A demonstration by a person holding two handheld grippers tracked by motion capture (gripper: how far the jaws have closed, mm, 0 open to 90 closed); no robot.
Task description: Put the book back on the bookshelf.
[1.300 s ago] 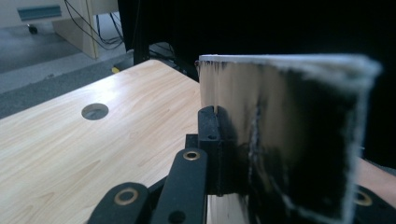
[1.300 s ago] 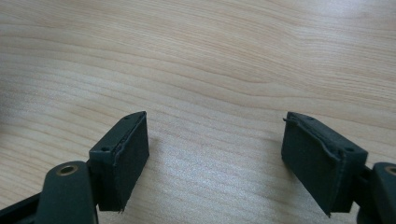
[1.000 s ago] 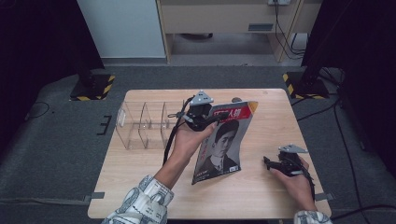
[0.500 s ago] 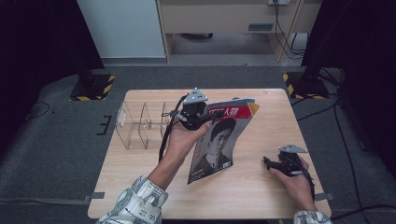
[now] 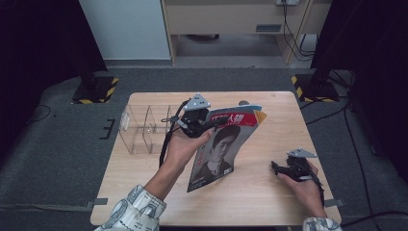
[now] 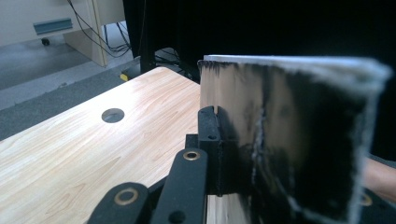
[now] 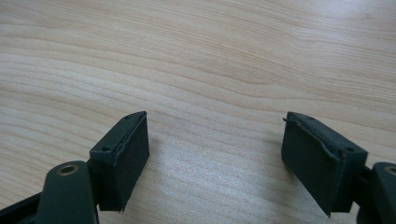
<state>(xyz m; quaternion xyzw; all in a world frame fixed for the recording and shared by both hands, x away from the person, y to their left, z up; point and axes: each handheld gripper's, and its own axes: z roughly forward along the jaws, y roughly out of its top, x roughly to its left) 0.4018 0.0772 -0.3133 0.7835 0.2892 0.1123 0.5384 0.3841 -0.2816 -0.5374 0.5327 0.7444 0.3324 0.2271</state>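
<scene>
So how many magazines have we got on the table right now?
1. The magazine is lifted near the table's middle, clamped in the left gripper, its lower edge near the wood. None sits in the clear rack. Others could be hidden behind it.

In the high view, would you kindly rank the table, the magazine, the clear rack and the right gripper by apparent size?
1. Table
2. Magazine, though it is lifted nearer the camera
3. Clear rack, not far behind the magazine
4. Right gripper

A: What colours does the magazine (image 5: pixel 219 147) carry?
B: A red title band, a blue top edge and a black-and-white portrait.
A: And the table (image 5: pixel 250 192)?
B: Pale wood grain. The rack (image 5: pixel 144 127) is clear, and the sleeve (image 5: pixel 137 211) shows a white-and-dark pattern.
</scene>
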